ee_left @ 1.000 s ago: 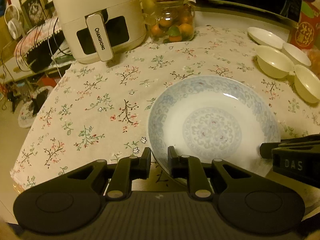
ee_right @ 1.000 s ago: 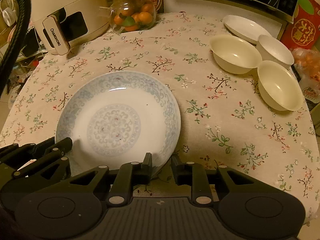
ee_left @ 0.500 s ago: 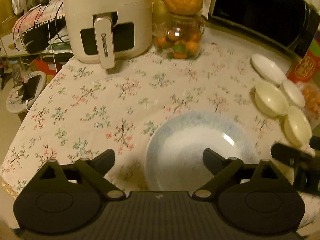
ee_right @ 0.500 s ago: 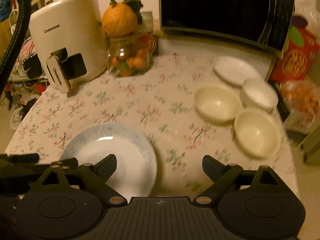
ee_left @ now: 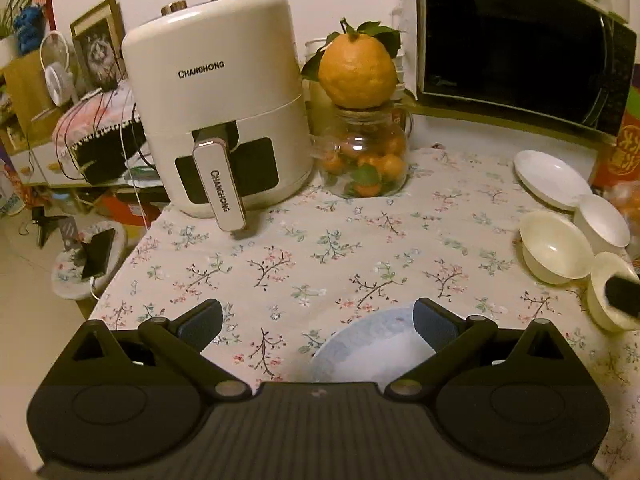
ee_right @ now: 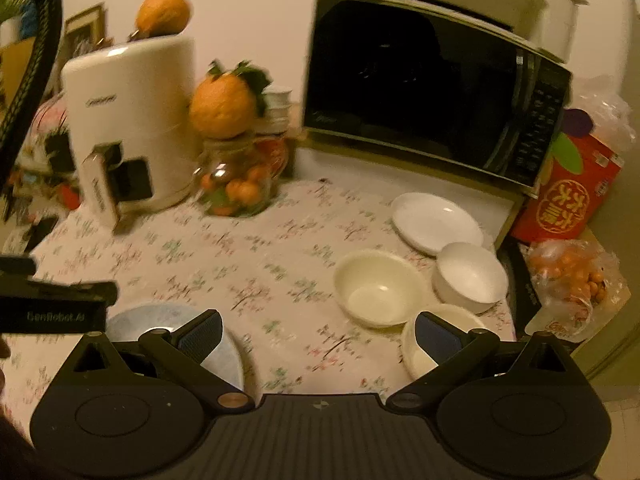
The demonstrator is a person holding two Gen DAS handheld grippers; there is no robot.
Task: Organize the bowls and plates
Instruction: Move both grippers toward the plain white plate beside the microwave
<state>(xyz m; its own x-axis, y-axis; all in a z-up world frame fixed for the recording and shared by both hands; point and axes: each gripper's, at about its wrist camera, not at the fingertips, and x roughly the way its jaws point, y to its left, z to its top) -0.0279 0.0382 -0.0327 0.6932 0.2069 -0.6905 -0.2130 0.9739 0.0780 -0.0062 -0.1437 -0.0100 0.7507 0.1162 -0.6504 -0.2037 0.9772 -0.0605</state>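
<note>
Glazed blue-patterned plate [ee_left: 374, 344] lies flat on the floral-clothed worktop [ee_left: 328, 248], below the left tongs [ee_left: 318, 318], which are spread and empty; right tongs [ee_right: 318, 330] likewise spread; three cream bowls [ee_right: 378, 286] cluster beside a white plate [ee_right: 436, 222]; glass jar [ee_left: 364, 156] holds small oranges.

A home kitchen corner: microwave [ee_right: 432, 92], air fryer [ee_left: 224, 120] and fruit jar [ee_left: 364, 160] on a floral tablecloth [ee_left: 320, 248].
</note>
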